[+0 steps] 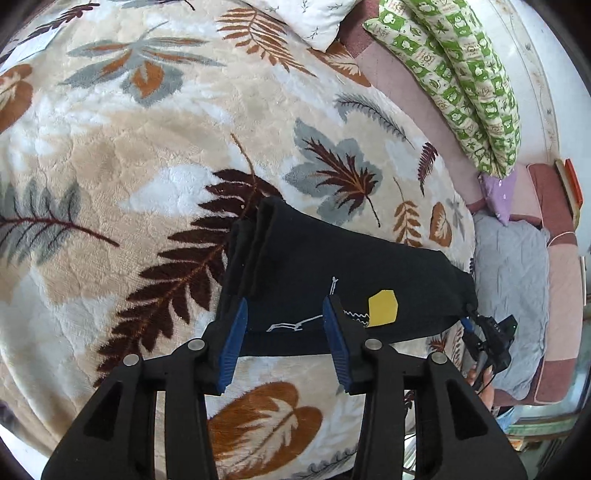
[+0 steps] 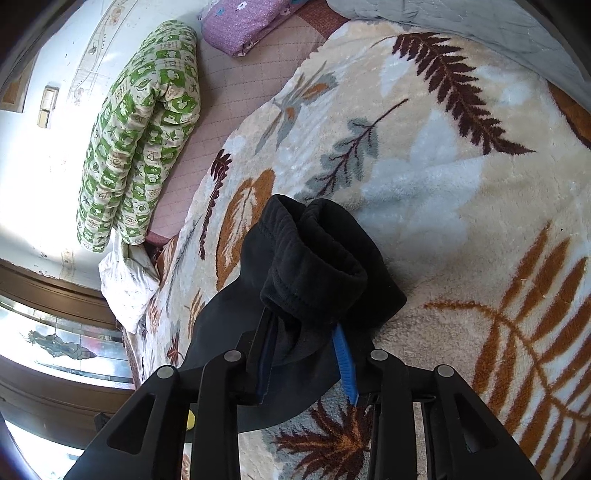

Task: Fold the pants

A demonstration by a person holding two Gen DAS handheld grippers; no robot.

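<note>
The black pants (image 1: 325, 273) lie folded on the leaf-patterned blanket (image 1: 147, 147), with a yellow patch (image 1: 382, 308) and white stitching on top. My left gripper (image 1: 284, 332) is open, its blue pads either side of the near edge of the pants, holding nothing. My right gripper (image 2: 306, 350) has its jaws around a bunched black end of the pants (image 2: 314, 266), lifted a little off the blanket (image 2: 443, 184). The right gripper also shows in the left wrist view (image 1: 491, 339) at the pants' right end.
A green patterned quilt (image 1: 461, 74) lies rolled along the wall. A white pillow (image 1: 314, 18), a purple pillow (image 1: 498, 192) and a grey quilted cover (image 1: 509, 295) lie around the blanket. A pink mattress pad (image 2: 229, 103) shows beside it.
</note>
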